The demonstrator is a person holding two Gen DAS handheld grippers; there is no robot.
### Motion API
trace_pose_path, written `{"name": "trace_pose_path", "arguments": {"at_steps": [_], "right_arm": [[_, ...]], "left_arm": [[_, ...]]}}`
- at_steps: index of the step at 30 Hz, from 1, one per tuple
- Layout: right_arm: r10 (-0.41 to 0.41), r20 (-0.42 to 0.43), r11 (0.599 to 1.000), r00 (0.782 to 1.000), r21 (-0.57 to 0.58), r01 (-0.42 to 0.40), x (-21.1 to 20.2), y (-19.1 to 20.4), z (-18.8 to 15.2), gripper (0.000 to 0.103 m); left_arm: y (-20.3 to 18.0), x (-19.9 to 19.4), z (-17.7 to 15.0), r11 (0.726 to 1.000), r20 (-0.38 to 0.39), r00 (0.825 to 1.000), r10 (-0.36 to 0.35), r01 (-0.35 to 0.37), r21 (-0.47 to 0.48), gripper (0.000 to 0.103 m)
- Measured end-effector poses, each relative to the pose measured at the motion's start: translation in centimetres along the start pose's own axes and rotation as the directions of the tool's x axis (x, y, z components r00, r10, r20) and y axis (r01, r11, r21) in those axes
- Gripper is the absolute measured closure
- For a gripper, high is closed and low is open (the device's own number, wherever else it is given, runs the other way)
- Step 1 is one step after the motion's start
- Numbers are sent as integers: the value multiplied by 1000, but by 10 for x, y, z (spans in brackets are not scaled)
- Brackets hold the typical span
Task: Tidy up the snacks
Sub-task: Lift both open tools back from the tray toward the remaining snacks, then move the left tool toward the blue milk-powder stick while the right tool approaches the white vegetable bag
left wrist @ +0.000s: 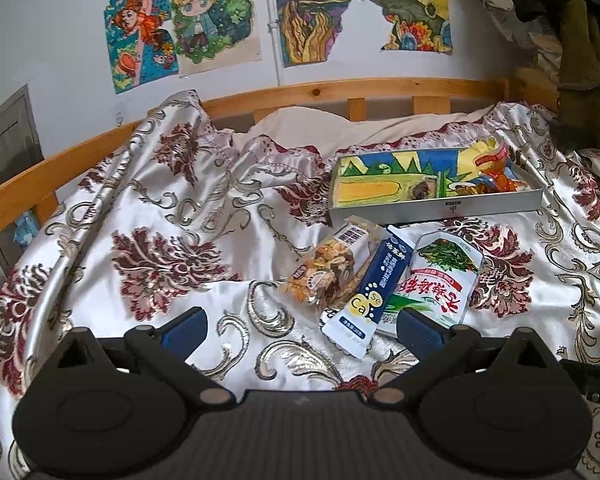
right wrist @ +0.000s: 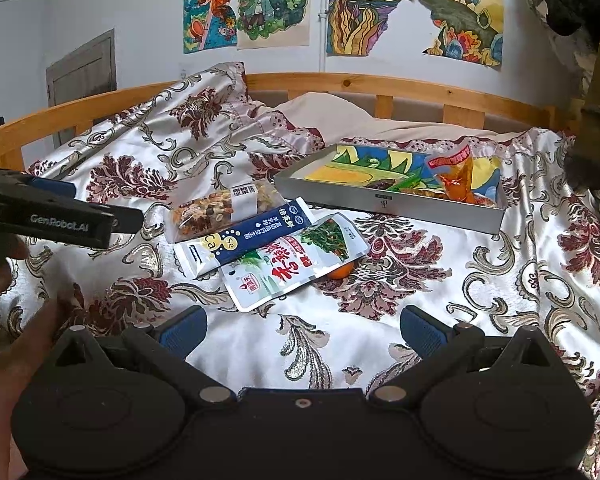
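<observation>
Three snack packs lie in a heap on the bedspread: a clear bag of mixed nuts (left wrist: 324, 268) (right wrist: 216, 212), a blue and white sachet (left wrist: 372, 296) (right wrist: 244, 236), and a white pouch with red lettering (left wrist: 440, 276) (right wrist: 292, 268). An orange thing (right wrist: 341, 271) peeks from under the pouch. A shallow grey box (left wrist: 436, 204) (right wrist: 392, 204) with a painted liner lies behind them and holds an orange packet (left wrist: 504, 176) (right wrist: 458, 178). My left gripper (left wrist: 300, 326) is open, just in front of the heap. My right gripper (right wrist: 302, 328) is open and empty, short of the pouch.
The wooden bed rail (left wrist: 340, 94) (right wrist: 380, 84) runs behind the bedspread, with drawings on the wall above. The left gripper's body (right wrist: 52, 216) shows at the left of the right wrist view. Dark clothing (right wrist: 596, 40) hangs at the right.
</observation>
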State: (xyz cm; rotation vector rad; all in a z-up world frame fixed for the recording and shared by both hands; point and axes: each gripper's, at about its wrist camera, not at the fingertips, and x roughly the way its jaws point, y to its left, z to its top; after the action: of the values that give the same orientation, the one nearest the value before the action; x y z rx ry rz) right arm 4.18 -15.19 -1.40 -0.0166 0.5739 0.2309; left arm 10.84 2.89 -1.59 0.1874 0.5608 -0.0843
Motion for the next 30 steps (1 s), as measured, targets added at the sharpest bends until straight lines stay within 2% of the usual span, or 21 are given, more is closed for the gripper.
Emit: {"name": "trace_pose_path", "arguments": {"at_steps": [9, 11, 16, 19, 21, 25, 27, 30], "right_arm": [[-2, -25, 1000, 1000, 31, 3, 10, -3, -1, 1], [-4, -37, 999, 999, 39, 6, 14, -4, -1, 1], [-13, -40, 999, 999, 48, 15, 20, -5, -1, 1], [-40, -46, 998, 998, 48, 42, 26, -7, 0, 1], [-53, -62, 996, 997, 68, 57, 31, -11, 0, 1], [-69, -89, 991, 994, 108, 79, 38, -17, -2, 1], [-57, -82, 990, 995, 122, 67, 38, -19, -2, 1], [-38, -66, 991, 997, 123, 46, 43, -19, 3, 1]], "left_arm": [[-3, 25, 1, 998, -43, 998, -55, 56, 8, 0], [-3, 31, 3, 996, -52, 995, -88, 88, 5, 0], [6, 39, 13, 988, -36, 987, -155, 155, -17, 0], [8, 44, 19, 984, -34, 984, -177, 178, 9, 0], [10, 51, 22, 974, -63, 973, -224, 226, 20, 0], [20, 59, 20, 938, -120, 930, -347, 342, -62, 0], [24, 62, 18, 932, -124, 924, -361, 353, -85, 0], [22, 69, 17, 946, -168, 930, -326, 320, -58, 1]]}}
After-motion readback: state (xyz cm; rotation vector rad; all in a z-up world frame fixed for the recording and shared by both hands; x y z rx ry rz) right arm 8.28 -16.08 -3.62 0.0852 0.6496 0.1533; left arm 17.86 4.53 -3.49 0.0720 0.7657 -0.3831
